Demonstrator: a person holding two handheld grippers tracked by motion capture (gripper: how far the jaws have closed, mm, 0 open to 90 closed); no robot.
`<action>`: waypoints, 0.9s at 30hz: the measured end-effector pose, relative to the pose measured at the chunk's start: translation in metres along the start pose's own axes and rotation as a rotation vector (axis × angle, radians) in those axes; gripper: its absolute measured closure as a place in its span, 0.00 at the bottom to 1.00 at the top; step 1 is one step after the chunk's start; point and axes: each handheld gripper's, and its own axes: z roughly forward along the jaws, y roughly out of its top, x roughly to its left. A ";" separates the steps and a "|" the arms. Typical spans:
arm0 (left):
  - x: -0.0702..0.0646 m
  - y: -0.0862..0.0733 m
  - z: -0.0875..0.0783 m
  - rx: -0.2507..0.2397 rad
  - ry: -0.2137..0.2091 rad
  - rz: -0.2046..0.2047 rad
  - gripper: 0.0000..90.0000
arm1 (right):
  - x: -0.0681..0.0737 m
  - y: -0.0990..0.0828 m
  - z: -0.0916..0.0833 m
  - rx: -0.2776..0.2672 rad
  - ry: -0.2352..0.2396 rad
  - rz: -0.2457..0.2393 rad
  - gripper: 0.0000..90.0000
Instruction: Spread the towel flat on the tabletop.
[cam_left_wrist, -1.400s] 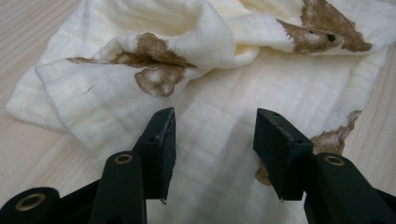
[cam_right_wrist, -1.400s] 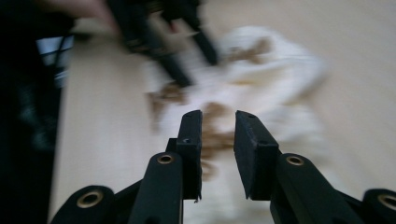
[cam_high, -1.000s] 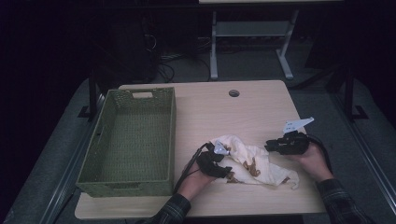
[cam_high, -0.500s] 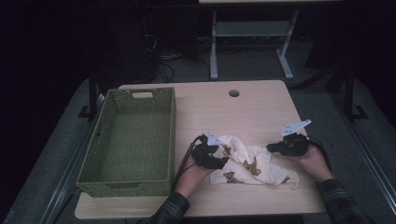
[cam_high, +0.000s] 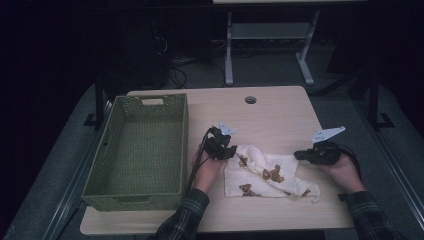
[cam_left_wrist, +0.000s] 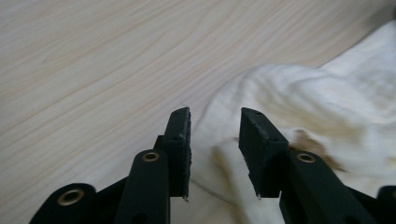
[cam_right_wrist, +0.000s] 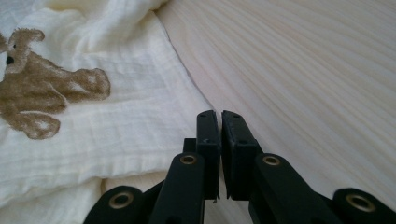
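Cream cloth (cam_high: 267, 174) with brown bear prints lies crumpled on the worktop (cam_high: 280, 112), toward the near edge, right of centre. Left gripper (cam_left_wrist: 214, 125) released, jaws apart over the cloth's left edge, nothing pinched between them. Right gripper (cam_right_wrist: 219, 122) clenched, jaws nearly touching, tips at the cloth's right edge; can't tell whether any fabric is caught. Green woven basket (cam_high: 115, 145) sits along the worktop's left edge, well apart from the cloth.
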 end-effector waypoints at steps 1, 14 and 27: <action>0.000 0.000 0.000 0.000 0.000 0.000 0.71 | 0.000 0.000 0.000 0.000 0.000 0.000 0.95; 0.010 -0.010 0.024 0.097 0.011 -0.042 0.84 | -0.004 -0.003 -0.004 -0.010 -0.008 -0.001 0.95; 0.010 0.008 0.020 0.062 0.012 -0.056 0.97 | -0.024 0.008 -0.020 -0.083 -0.019 0.043 0.95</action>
